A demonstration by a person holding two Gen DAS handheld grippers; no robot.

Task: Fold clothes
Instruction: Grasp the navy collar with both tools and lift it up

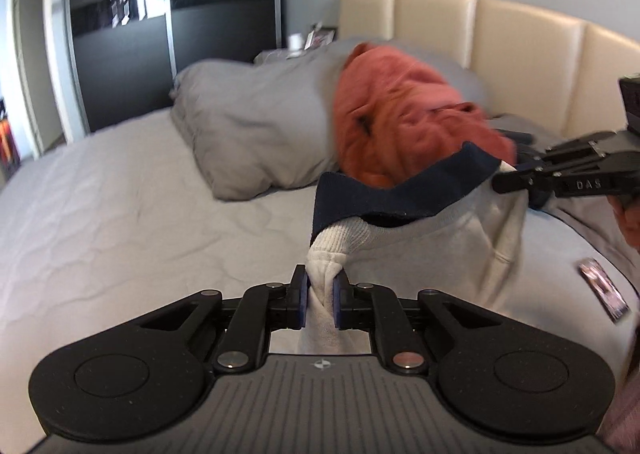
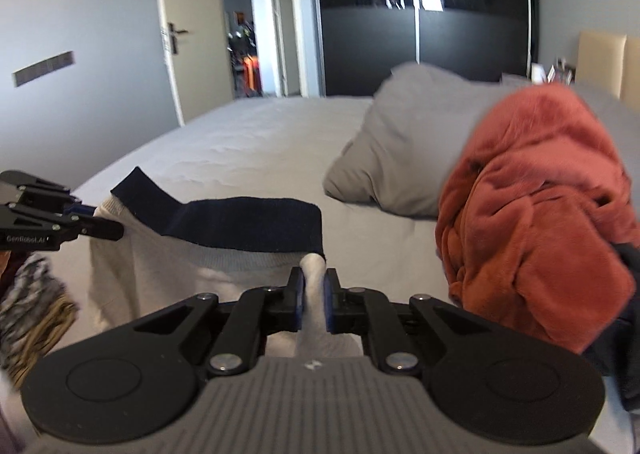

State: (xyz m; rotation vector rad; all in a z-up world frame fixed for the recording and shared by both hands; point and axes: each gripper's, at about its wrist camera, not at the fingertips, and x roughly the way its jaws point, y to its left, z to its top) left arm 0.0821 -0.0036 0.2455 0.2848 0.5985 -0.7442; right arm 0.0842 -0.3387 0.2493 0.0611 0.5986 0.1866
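The left claw (image 1: 320,296) is clamped on a bunched corner of a cream sweatshirt (image 1: 432,254), the fabric being pinched between the 2 blue-padded fingers (image 1: 303,300). The right claw (image 2: 314,300) is clamped in the same way on the opposite corner of the sweatshirt (image 2: 168,266). In the left wrist view the right claw (image 1: 505,181) is seen from the side at the far end of the garment; in the right wrist view the left claw (image 2: 108,229) is seen at the other end. The sweatshirt is held stretched between the 2 claws above the bed (image 1: 120,214), its ribbed edge running across, with a dark navy band (image 1: 400,194) lying along that upper edge. Beyond it, a crumpled rust-red garment (image 1: 400,122) is heaped against a grey pillow (image 1: 248,126). A cream padded headboard (image 1: 500,38) and a dark sliding wardrobe (image 1: 132,34) are seen behind; an open door (image 2: 192,34) is shown in the right wrist view.
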